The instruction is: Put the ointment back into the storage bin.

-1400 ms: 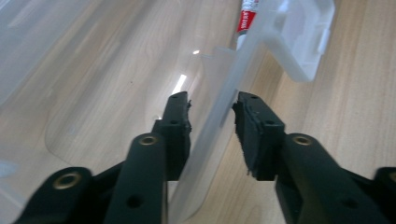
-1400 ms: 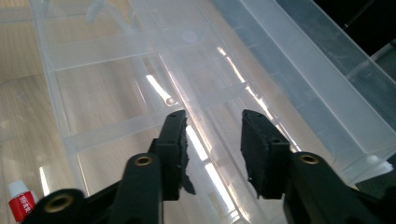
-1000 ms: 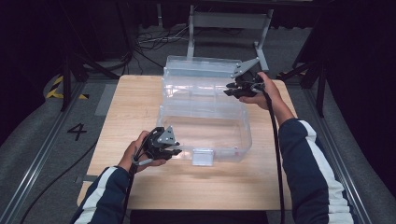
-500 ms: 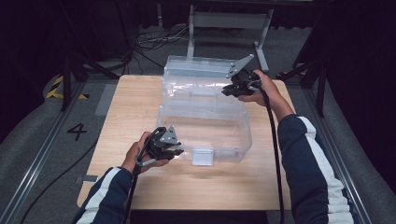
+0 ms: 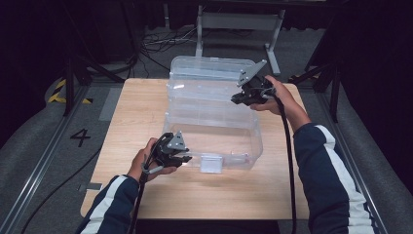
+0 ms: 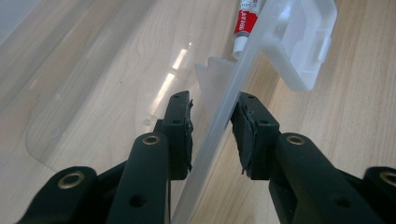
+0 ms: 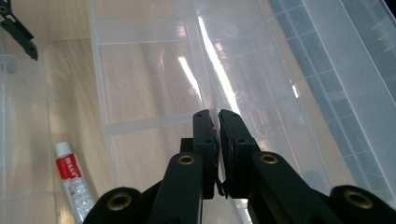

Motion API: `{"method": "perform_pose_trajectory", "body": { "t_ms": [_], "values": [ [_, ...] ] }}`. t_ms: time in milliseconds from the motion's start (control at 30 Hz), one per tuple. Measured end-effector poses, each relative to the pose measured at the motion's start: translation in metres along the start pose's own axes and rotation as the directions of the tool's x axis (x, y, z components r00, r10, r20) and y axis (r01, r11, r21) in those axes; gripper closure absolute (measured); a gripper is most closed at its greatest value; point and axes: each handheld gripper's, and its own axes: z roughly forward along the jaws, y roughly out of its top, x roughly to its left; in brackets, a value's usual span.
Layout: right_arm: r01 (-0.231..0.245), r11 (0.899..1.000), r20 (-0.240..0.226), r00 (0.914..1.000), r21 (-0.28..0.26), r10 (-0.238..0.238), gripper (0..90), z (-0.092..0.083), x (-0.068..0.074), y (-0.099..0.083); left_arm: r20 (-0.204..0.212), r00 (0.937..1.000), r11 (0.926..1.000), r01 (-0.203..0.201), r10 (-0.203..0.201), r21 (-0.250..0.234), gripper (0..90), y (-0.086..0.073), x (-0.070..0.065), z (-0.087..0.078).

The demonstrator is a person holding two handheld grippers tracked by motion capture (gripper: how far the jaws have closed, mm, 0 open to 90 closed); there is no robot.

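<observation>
A clear plastic box [image 5: 243,146] stands on the wooden table [image 5: 136,112] with its lid [image 5: 209,68] swung back. My left gripper [image 5: 185,157] sits at the front wall [image 6: 224,107], one jaw inside and one outside, pads [image 6: 247,126] pressing it. My right gripper [image 5: 235,100] reaches in from the back right. Its jaws [image 7: 217,114] have just been closing and now pinch a thin rib of the clear inner tray [image 7: 154,70]. A red and white tube [image 7: 70,182] lies on the box floor, also seen past the left gripper as the tube [image 6: 245,23].
A white latch [image 6: 303,42] hangs on the box's front wall, just right of my left gripper; the same latch [image 5: 211,163] faces the table's near edge. Bare wood lies left of the box. Dark floor, cables and a metal stand [image 5: 238,22] lie beyond the table.
The right gripper has tipped up slightly at the box's back right. The left hand and the box have stayed put.
</observation>
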Motion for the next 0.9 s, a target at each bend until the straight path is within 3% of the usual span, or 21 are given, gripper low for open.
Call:
{"method": "perform_pose_trajectory", "body": {
  "t_ms": [533, 900],
  "values": [
    [0.027, 0.999, 0.0, 0.9996, -0.032, -0.027, 86.2, -0.013, 0.027, -0.007, -0.008, 1.0, 1.0, 0.003, -0.003, -0.007, 66.7, 0.0, -0.001, 0.0],
    [0.018, 0.998, -0.015, 0.9997, -0.052, -0.019, 86.2, -0.017, 0.037, -0.013, -0.017, 0.9998, 0.9998, 0.001, -0.001, -0.02, 66.1, -0.001, -0.002, 0.001]
  ]
}}
